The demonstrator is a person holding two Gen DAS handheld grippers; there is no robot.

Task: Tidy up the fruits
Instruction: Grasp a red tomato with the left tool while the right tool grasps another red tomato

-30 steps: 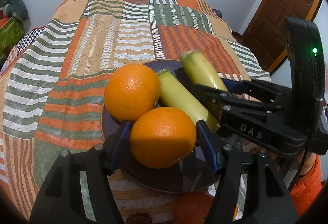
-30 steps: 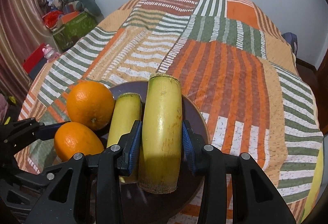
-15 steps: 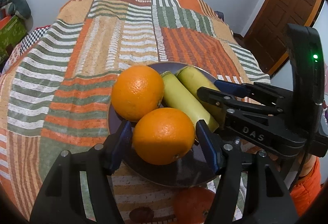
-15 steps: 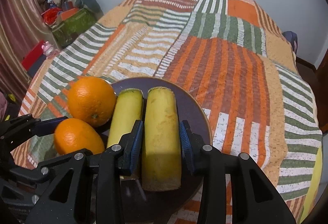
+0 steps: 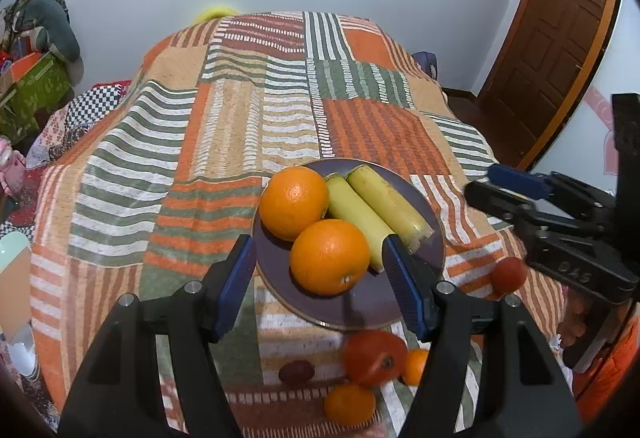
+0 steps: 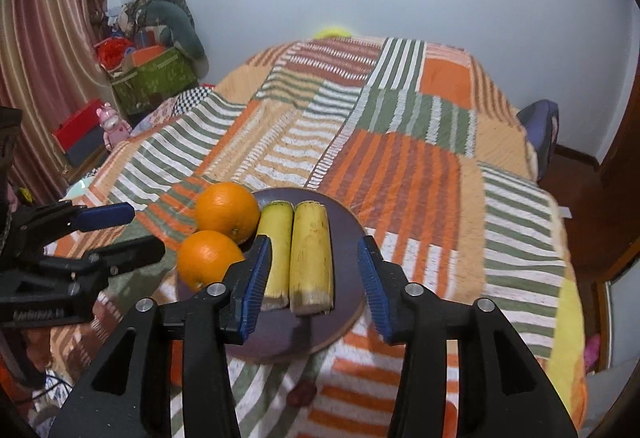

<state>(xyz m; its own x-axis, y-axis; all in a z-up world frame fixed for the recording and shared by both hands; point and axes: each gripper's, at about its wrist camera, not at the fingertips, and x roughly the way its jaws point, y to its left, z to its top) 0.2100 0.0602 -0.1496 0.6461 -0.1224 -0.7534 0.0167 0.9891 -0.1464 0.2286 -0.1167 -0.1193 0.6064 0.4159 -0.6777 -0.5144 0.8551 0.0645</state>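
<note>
A dark round plate [image 5: 430, 226] [image 6: 348, 222] on the striped bedspread holds two oranges [image 5: 330, 257] [image 5: 294, 197] and two yellow-green cut stalks [image 5: 388, 203] [image 5: 358, 215] side by side. In the right wrist view the oranges [image 6: 208, 260] [image 6: 227, 211] lie left of the stalks [image 6: 311, 258] [image 6: 276, 250]. My left gripper [image 5: 324, 284] is open and empty, raised above the near orange. My right gripper [image 6: 314, 286] is open and empty, raised above the near ends of the stalks.
Loose fruit lies on the spread in front of the plate: a red tomato [image 5: 374, 358], small oranges [image 5: 349, 404], a dark plum [image 5: 296, 372], and another tomato [image 5: 508, 275] to the right. A wooden door [image 5: 556, 37] stands right; boxes and clutter [image 6: 154, 77] lie left.
Both grippers let go and pulled back and up. The left released the near orange, the right released the right stalk; both now lie on the plate.
</note>
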